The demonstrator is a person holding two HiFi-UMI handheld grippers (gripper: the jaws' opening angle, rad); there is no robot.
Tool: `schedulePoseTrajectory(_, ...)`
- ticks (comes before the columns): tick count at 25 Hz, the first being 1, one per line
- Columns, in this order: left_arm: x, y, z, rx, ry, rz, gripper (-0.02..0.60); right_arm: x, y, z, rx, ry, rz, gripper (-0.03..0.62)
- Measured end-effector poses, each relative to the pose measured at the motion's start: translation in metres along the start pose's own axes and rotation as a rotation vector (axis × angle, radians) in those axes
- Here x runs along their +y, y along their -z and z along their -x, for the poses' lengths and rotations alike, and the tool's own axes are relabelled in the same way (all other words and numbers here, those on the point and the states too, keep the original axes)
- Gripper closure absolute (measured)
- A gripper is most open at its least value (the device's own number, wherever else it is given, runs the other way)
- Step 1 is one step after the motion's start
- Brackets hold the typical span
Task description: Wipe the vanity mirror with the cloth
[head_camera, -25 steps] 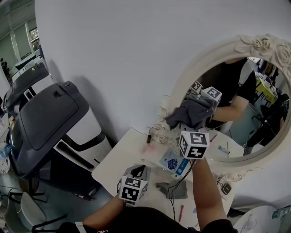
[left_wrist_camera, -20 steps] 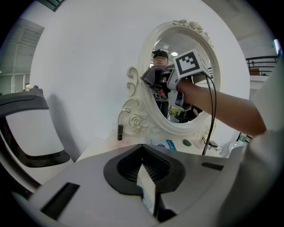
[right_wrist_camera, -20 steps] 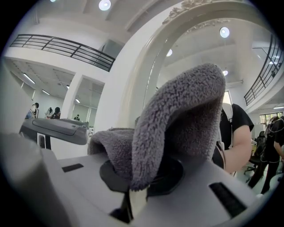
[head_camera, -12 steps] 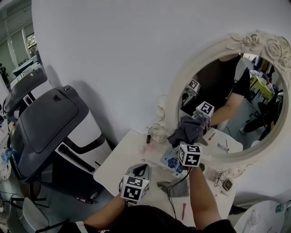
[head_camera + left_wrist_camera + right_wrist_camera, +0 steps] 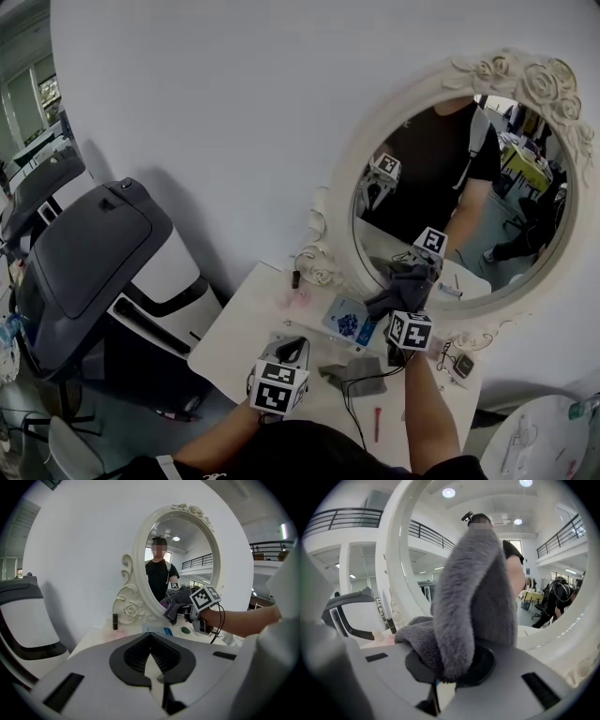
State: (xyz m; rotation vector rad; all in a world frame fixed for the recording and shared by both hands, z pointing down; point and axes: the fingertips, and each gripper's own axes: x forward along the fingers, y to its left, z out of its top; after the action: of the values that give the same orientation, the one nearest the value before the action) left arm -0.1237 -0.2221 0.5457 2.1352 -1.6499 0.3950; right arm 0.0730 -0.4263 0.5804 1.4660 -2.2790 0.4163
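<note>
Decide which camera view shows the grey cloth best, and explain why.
The right gripper view: the cloth fills the frame, clamped in the right tool. The head view shows it small near the mirror's lower edge; the left gripper view shows it distant and bunched.

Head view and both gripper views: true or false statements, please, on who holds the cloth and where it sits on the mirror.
1. The right gripper is shut on the grey cloth. True.
2. The cloth is at the top of the mirror. False: it is at the lower part of the glass.
3. The left gripper holds a second cloth. False: its jaws are together on nothing.
4. The mirror stands on the white table. True.
</note>
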Motion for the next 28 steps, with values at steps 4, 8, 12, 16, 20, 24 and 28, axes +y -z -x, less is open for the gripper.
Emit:
schedulePoseTrajectory(4, -0.012, 0.002, -0.005, 0.009, 0.026, -0.013, 0.575, -0.005, 0.014, 0.054, -0.142, 0.066, 0.005, 0.559)
schedulePoseTrajectory(8, -0.031, 0.002, -0.016, 0.018, 0.067, -0.032, 0.575, -0.004, 0.033, 0.122, -0.259, 0.107, -0.100, 0.558)
schedulePoseTrajectory(12, -0.060, 0.003, -0.030, 0.034, 0.132, -0.067, 0.575, -0.015, 0.048, 0.177, -0.298, 0.170, -0.095, 0.559)
schedulePoseTrajectory(16, -0.089, 0.003, -0.043, 0.047, 0.199, -0.099, 0.575, -0.027, 0.059, 0.214, -0.310, 0.222, -0.095, 0.559)
schedulePoseTrajectory(20, -0.118, 0.006, -0.055, 0.066, 0.267, -0.139, 0.575, -0.026, 0.072, 0.235, -0.313, 0.275, -0.125, 0.559)
schedulePoseTrajectory(24, -0.138, 0.004, -0.062, 0.070, 0.311, -0.166, 0.575, -0.020, 0.071, 0.244, -0.323, 0.296, -0.124, 0.559)
schedulePoseTrajectory(28, -0.153, 0.001, -0.065, 0.069, 0.330, -0.182, 0.575, -0.025, 0.071, 0.244, -0.325, 0.297, -0.134, 0.559)
